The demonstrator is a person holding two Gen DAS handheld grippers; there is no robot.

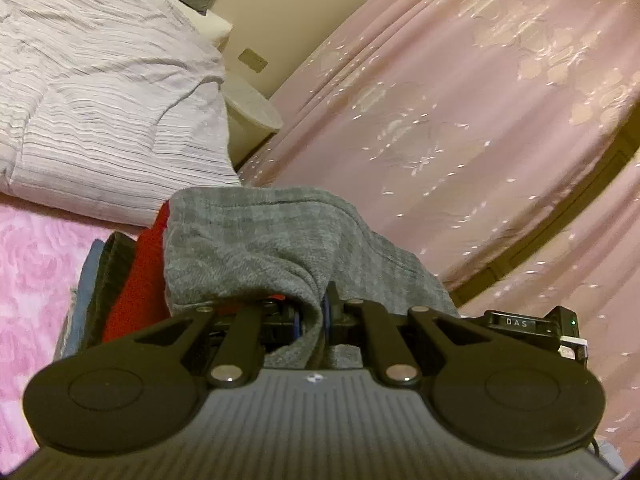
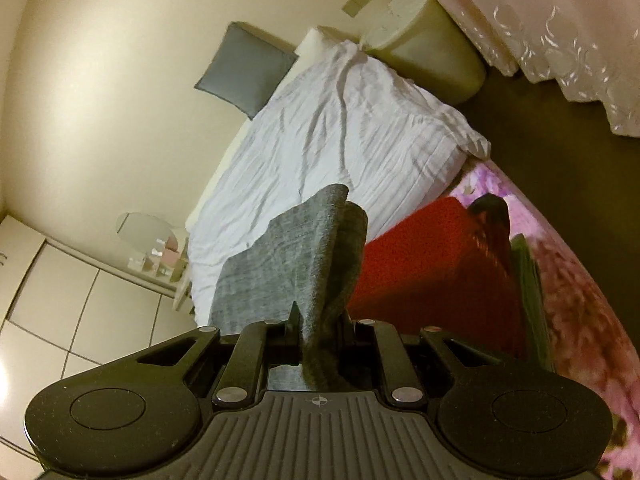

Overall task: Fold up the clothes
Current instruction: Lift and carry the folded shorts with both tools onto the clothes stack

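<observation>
A grey knitted garment (image 1: 260, 240) hangs bunched between both grippers. My left gripper (image 1: 314, 316) is shut on a fold of it, and the cloth drapes forward over the fingers. My right gripper (image 2: 320, 328) is shut on another edge of the same grey garment (image 2: 296, 256), which rises in a doubled flap ahead of it. Below and beside it lies a stack of folded clothes, with a red piece (image 1: 136, 276) (image 2: 424, 256) on top and dark and blue layers (image 1: 100, 280) under it. The fingertips are hidden by cloth.
The stack rests on a pink floral bedspread (image 1: 36, 272) (image 2: 584, 320). A rumpled white striped duvet (image 1: 104, 92) (image 2: 340, 136) lies behind it, with a grey pillow (image 2: 248, 68). Pink curtains (image 1: 460, 100) hang at the right. A round side table (image 1: 252, 104), a dark floor (image 2: 560, 160) and white cabinets (image 2: 60, 300) show.
</observation>
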